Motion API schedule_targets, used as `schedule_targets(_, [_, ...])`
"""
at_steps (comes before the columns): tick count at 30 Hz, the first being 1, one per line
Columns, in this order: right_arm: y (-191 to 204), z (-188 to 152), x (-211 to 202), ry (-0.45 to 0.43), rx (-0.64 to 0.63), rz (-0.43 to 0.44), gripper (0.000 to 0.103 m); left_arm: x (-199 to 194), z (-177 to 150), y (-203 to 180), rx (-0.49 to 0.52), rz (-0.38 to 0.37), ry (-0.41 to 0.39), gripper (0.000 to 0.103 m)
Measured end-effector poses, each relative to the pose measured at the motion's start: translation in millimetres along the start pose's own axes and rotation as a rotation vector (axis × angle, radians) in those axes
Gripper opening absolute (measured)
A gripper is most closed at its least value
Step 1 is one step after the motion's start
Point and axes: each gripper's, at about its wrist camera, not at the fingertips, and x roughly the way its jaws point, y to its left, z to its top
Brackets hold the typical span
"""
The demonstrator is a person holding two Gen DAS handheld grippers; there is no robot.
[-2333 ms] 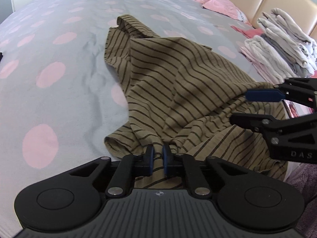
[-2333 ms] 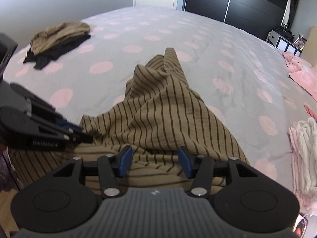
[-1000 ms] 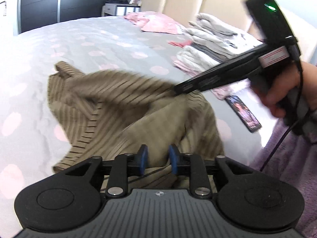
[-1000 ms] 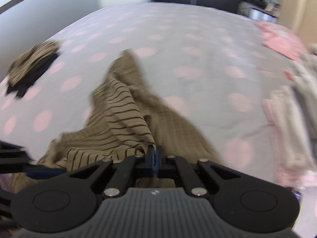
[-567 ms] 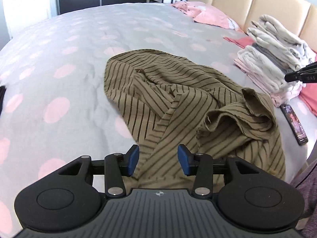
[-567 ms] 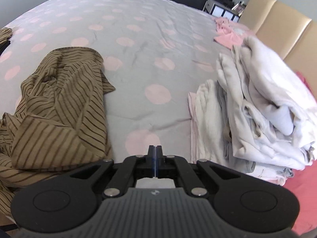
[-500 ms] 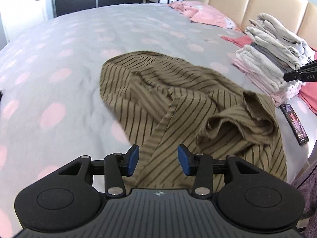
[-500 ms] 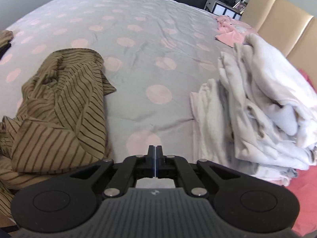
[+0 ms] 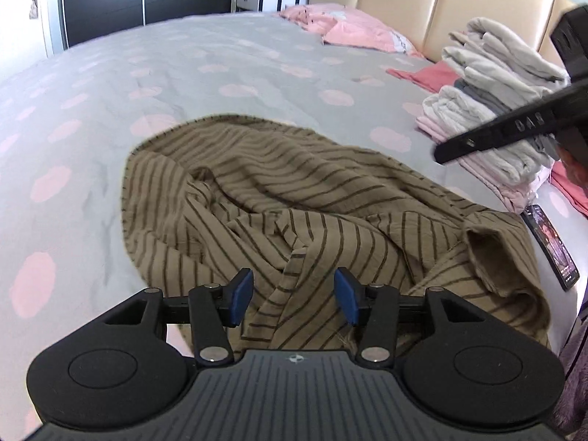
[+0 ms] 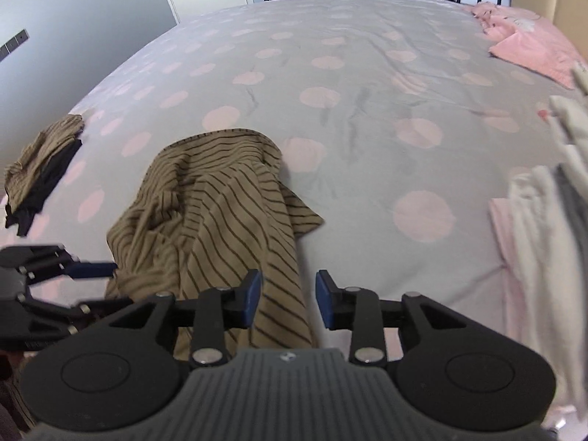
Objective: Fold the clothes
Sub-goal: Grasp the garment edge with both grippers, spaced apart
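Observation:
A tan shirt with dark stripes point(image 9: 312, 198) lies crumpled on the grey bedspread with pink dots point(image 9: 183, 66). My left gripper point(image 9: 294, 294) hovers low over the shirt's near folds. Its jaws are opening, and the blue pads touch no cloth. One finger point(image 9: 477, 139) of the right gripper juts in from the right, above the shirt. In the right wrist view the shirt point(image 10: 220, 202) runs down under my right gripper point(image 10: 289, 298). Its jaws are opening over the shirt's right edge without pinching it. The left gripper point(image 10: 106, 283) shows at the left edge.
A stack of folded pale clothes point(image 9: 488, 110) stands at the right by the beige headboard point(image 9: 477, 7). Pink garments point(image 9: 349, 29) lie at the far end. A phone point(image 9: 551, 250) rests by the bed's right edge. A dark and striped pile point(image 10: 40, 169) sits far left.
Both grippers let go of the shirt, which dropped in a heap on the bed. The right jaws went from shut to apart, and that gripper swung back from the folded stack toward the shirt.

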Motion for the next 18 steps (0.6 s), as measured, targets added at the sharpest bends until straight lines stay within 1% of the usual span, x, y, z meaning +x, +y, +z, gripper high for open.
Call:
schedule_targets(2, [1.8,6.1,10.3,0.005,0.001,0.015,0.043,5.5,-1.5,-1.2,0.009,-0.012,0.015,0.045])
schedule_targets(4, [2.4,9.9,20.1,0.022,0.008,0.029,0.043,8.2,-3.9,-3.0,0.025,-0.011,0.016,0.037])
schedule_targets(5, [3.3,11.8,25.2,0.032,0.01,0.033,0.044,9.0,-4.9,-3.9,0.031,-0.013,0.017,0.036])
schedule_targets(6, [4.4,13.4,30.1,0.042,0.012,0.037,0.044,9.6,-5.5,-4.9,0.036,-0.013,0.016,0.032])
schedule_targets(8, [7.5,15.0,38.1,0.056,0.012,0.036,0.044,9.4,-4.6,-6.8,0.036,-0.016,0.008,0.028])
schedule_targets(10, [11.0,16.4,45.1,0.068,0.009,0.039,0.043,7.8,-2.0,-8.0,0.031,-0.029,0.002,0.018])
schedule_targets(11, [12.8,17.0,48.7,0.076,0.007,0.039,0.041,6.8,-0.7,-8.9,0.03,-0.032,0.003,0.017])
schedule_targets(12, [14.7,17.2,52.9,0.09,-0.003,0.023,0.037,5.8,0.6,-9.8,0.029,-0.035,0.005,0.013])
schedule_targets(13, [16.3,17.4,56.9,0.105,-0.011,0.009,0.015,4.6,1.8,-10.1,0.024,-0.037,0.007,0.01])
schedule_targets(14, [16.4,17.3,60.1,0.12,-0.008,-0.003,0.002,3.2,2.7,-8.9,0.013,-0.035,0.01,0.009])
schedule_targets(15, [16.4,17.3,63.0,0.133,-0.006,-0.016,0.002,1.2,3.5,-7.1,-0.001,-0.032,0.012,0.005])
schedule_targets(16, [16.7,17.6,63.0,0.131,-0.007,-0.031,0.002,-2.1,4.0,-3.9,-0.02,-0.027,0.011,0.004])
schedule_targets(18, [19.6,20.0,56.2,0.103,-0.024,-0.081,0.002,-12.8,4.4,3.7,-0.052,-0.022,-0.003,0.004])
